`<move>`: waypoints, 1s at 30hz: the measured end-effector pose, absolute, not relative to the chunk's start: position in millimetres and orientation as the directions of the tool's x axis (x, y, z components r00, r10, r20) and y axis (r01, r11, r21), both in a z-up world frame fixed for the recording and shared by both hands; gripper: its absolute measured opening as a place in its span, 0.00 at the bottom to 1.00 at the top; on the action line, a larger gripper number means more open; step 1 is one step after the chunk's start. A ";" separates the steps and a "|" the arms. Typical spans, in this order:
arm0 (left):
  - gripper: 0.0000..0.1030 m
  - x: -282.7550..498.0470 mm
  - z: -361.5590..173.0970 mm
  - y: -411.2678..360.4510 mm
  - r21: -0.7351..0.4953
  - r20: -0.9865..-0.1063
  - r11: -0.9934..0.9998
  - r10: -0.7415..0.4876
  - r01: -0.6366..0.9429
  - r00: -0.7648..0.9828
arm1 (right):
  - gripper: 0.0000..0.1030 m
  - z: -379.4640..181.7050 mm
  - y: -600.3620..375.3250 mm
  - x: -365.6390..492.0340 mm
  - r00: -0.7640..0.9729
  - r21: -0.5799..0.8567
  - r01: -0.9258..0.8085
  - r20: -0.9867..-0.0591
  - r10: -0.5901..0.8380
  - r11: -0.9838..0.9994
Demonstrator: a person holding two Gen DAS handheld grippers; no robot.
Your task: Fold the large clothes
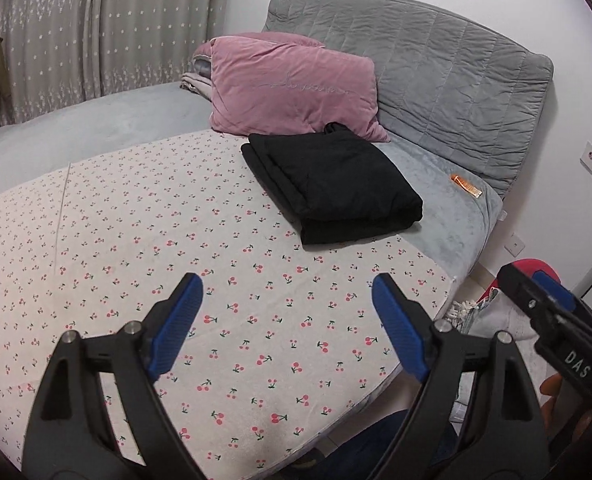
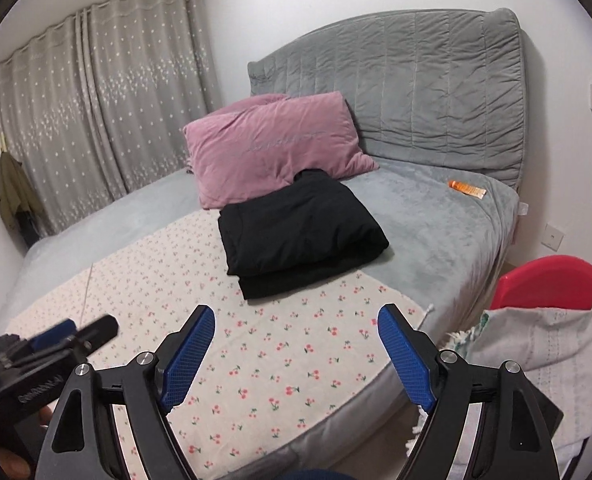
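Note:
A black garment (image 1: pixel 332 188) lies folded in a neat rectangle on the bed, at the far edge of the cherry-print cloth (image 1: pixel 176 272), just in front of a pink pillow (image 1: pixel 292 88). It also shows in the right wrist view (image 2: pixel 300 232). My left gripper (image 1: pixel 288 292) is open and empty, held above the cherry-print cloth, well short of the garment. My right gripper (image 2: pixel 296 324) is open and empty, also above the cloth (image 2: pixel 280 360) near the bed's front edge. The right gripper shows at the right of the left wrist view (image 1: pixel 544 300), and the left gripper at the left of the right wrist view (image 2: pixel 72 334).
A grey quilted headboard (image 2: pixel 416 92) stands behind the pillow (image 2: pixel 272 148). An orange tube (image 2: pixel 467 189) lies on the grey blanket (image 2: pixel 436 232). A red object (image 2: pixel 548 280) and a pale cloth bundle (image 2: pixel 536 352) sit beside the bed on the right. Curtains (image 2: pixel 96 120) hang at the left.

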State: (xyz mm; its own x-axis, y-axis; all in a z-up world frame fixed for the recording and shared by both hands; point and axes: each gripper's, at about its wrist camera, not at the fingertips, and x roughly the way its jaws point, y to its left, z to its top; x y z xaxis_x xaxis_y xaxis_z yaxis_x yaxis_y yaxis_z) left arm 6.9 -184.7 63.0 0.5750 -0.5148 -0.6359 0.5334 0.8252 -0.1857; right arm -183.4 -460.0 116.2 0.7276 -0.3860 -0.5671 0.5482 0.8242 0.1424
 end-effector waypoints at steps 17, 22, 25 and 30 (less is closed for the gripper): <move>0.88 14.1 48.4 -185.0 -0.194 -0.645 0.830 -0.509 0.522 0.570 | 0.83 92.3 -452.5 -173.5 0.722 0.152 0.587 -0.542 -0.430 0.795; 0.88 16.4 44.1 -188.5 -0.174 -0.653 0.833 -0.497 0.525 0.571 | 0.83 77.5 -457.1 -167.8 0.700 0.158 0.611 -0.566 -0.436 0.776; 0.88 18.2 41.9 -189.1 -0.178 -0.660 0.833 -0.496 0.523 0.564 | 0.84 80.2 -452.6 -166.2 0.687 0.109 0.620 -0.554 -0.471 0.777; 0.88 17.4 42.6 -190.1 -0.177 -0.656 0.829 -0.501 0.530 0.564 | 0.87 82.6 -447.2 -166.1 0.679 0.073 0.625 -0.541 -0.496 0.777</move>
State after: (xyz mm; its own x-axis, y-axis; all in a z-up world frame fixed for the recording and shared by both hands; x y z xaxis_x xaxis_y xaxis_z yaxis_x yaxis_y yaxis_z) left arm 17.4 -190.1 42.6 0.5644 -0.5011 -0.6560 0.5303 0.8291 -0.1771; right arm -166.1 -447.2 82.6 0.6793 -0.4959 -0.5410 0.6252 0.7771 0.0727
